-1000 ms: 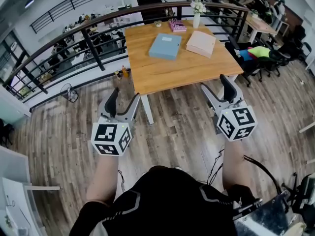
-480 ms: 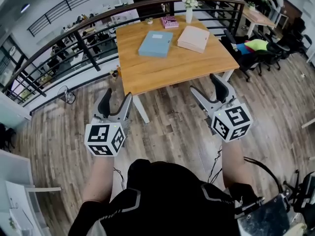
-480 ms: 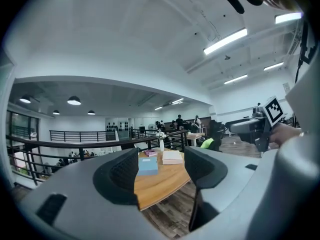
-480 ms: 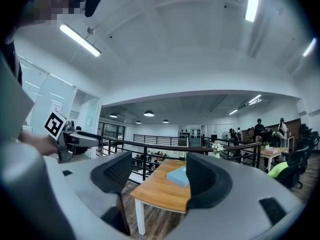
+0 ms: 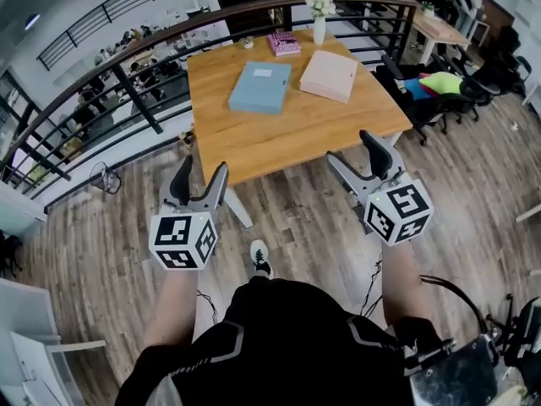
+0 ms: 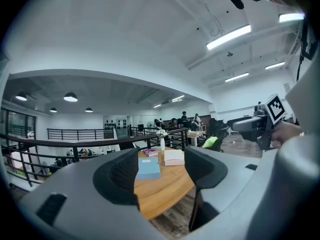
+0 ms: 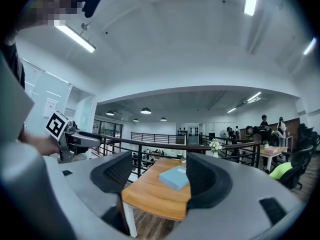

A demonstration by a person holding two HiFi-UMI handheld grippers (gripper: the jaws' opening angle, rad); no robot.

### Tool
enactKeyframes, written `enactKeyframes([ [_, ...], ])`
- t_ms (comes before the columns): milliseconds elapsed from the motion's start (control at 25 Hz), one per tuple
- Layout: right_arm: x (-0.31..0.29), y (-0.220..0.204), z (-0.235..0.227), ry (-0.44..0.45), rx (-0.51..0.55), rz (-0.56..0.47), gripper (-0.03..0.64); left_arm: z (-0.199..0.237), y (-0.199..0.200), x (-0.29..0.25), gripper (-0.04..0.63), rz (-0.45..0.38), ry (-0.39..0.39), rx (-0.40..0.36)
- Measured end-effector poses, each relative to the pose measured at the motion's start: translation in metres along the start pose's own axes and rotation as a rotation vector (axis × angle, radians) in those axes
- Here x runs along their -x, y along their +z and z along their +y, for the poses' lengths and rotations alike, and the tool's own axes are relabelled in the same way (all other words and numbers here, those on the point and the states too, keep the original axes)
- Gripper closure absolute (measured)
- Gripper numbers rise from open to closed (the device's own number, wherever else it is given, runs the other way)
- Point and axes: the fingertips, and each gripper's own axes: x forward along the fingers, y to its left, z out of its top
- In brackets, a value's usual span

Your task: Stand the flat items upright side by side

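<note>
A flat blue box (image 5: pixel 261 86) and a flat beige box (image 5: pixel 329 75) lie side by side on the far half of a wooden table (image 5: pixel 287 134). A small pink book (image 5: pixel 283 43) lies behind them. My left gripper (image 5: pixel 199 182) hovers open over the floor, just short of the table's near left edge. Over the near right edge my right gripper (image 5: pixel 357 157) stands open too. Neither holds anything. The left gripper view has the blue box (image 6: pixel 148 167) and the beige box (image 6: pixel 174 157) framed between its jaws. In the right gripper view only the blue box (image 7: pixel 174 177) shows.
A white vase of flowers (image 5: pixel 319 18) stands at the table's far edge by a dark railing (image 5: pixel 127 73). Office chairs (image 5: pixel 431 91) crowd the table's right side. Wood flooring (image 5: pixel 101 252) lies all around, and the person's shoe (image 5: pixel 260 259) shows below.
The view has closed in on the table, which now sits nearer both grippers. Both grippers stayed open and empty. A shoe has come into sight.
</note>
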Motion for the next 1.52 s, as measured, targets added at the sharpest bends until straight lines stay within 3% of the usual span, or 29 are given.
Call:
enactKeyframes([
  [400,-0.136,0.007,-0.043,-0.037,-0.018,0.035,0.268,0.092,0.007,-0.131,0.293,0.023,-0.036,0.015],
  [680,-0.205,0.009,-0.056,-0.052,-0.011,0.062,0.268,0.145,0.009,-0.191,0.293,0.027,-0.052,0.039],
  [1160,-0.286,0.009,-0.080,-0.098,-0.007,0.098,0.270,0.195,-0.009,-0.259,0.293,0.030,-0.103,0.083],
  [1520,-0.349,0.019,-0.127,-0.029,0.059,0.092,0.267,0.201,-0.019,-0.297,0.293,0.037,-0.076,0.095],
])
